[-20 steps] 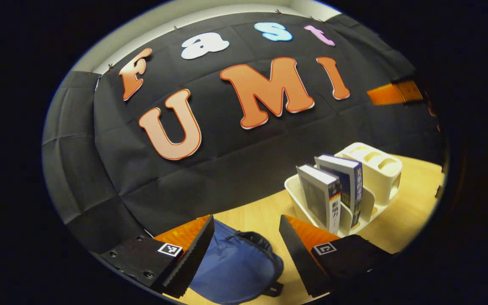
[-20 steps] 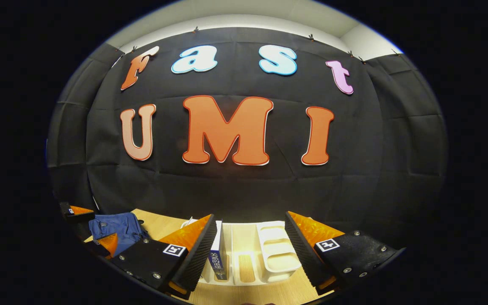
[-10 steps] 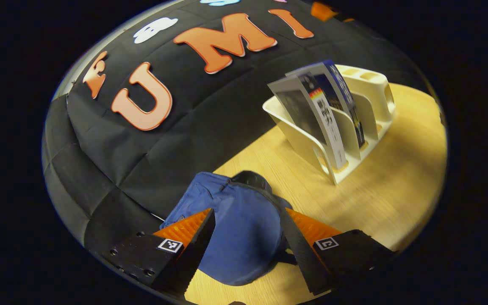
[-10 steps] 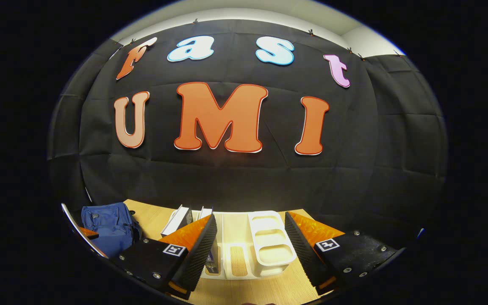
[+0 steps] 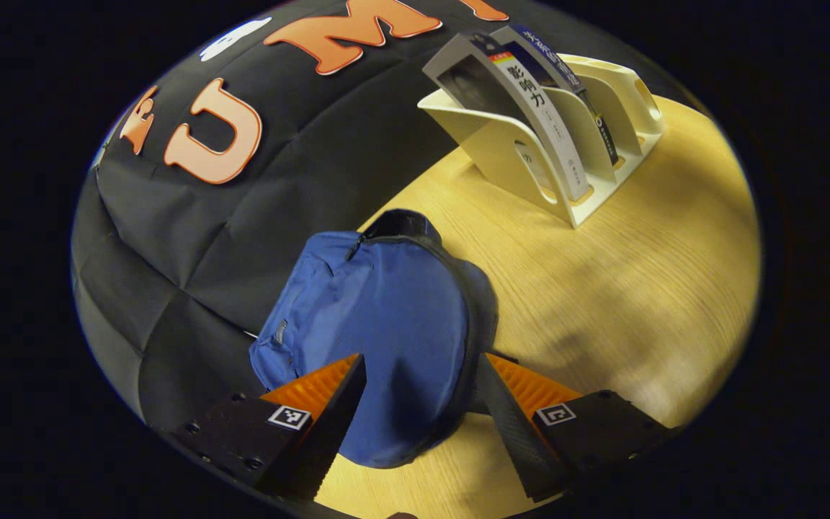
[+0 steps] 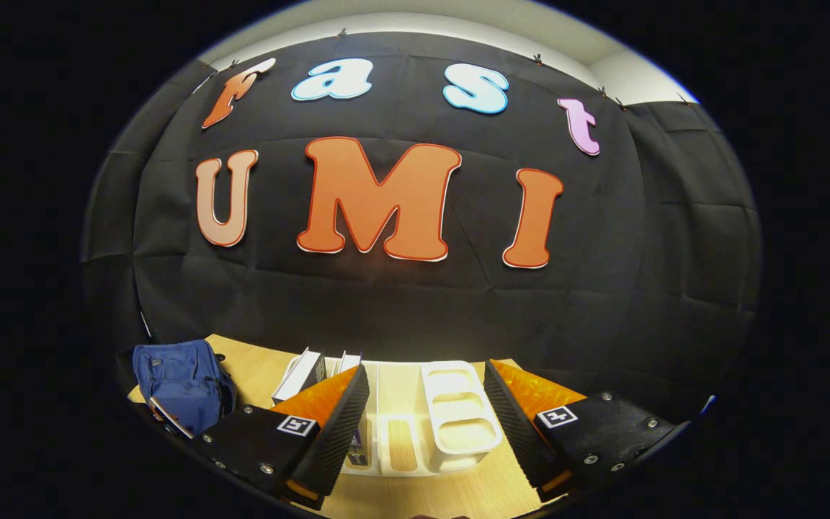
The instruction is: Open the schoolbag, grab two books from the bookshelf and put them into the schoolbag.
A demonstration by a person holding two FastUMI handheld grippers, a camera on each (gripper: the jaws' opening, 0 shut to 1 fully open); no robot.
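Between the fingers of your left hand-held gripper [image 5: 418, 425], which stand spread apart and grasp nothing, lies the blue schoolbag [image 5: 386, 324]. It rests flat on the counter [image 5: 638, 288], its near end under your fingertips and its dark-trimmed top end pointing away toward the bookshelf [image 5: 530, 151]. That lines you up for the opening step; the zipper seems to run along the dark edge, though the fisheye bends it too much to be sure, and the bag looks unopened.

Your right hand-held gripper [image 6: 426, 425] is likewise released and empty, held level in front of the bookshelf [image 6: 451, 418], as if staged for the book pick while the left deals with the bag. From there the schoolbag [image 6: 177, 382] sits well off to the left.

Farther out, two books [image 5: 530, 108] lean in the slots of the pale rack, tilted back toward the black cloth wall [image 5: 242, 216], spines facing you. The slant leaves their top corners free, which should make them easy to pinch from above.

For room: the bag's far side lies close to the cloth wall, so work from the open side. A broad bare stretch of counter runs between bag and bookshelf, giving you a free lane to carry books across. The counter's near edge is just below your fingers, so don't drag the bag toward you.
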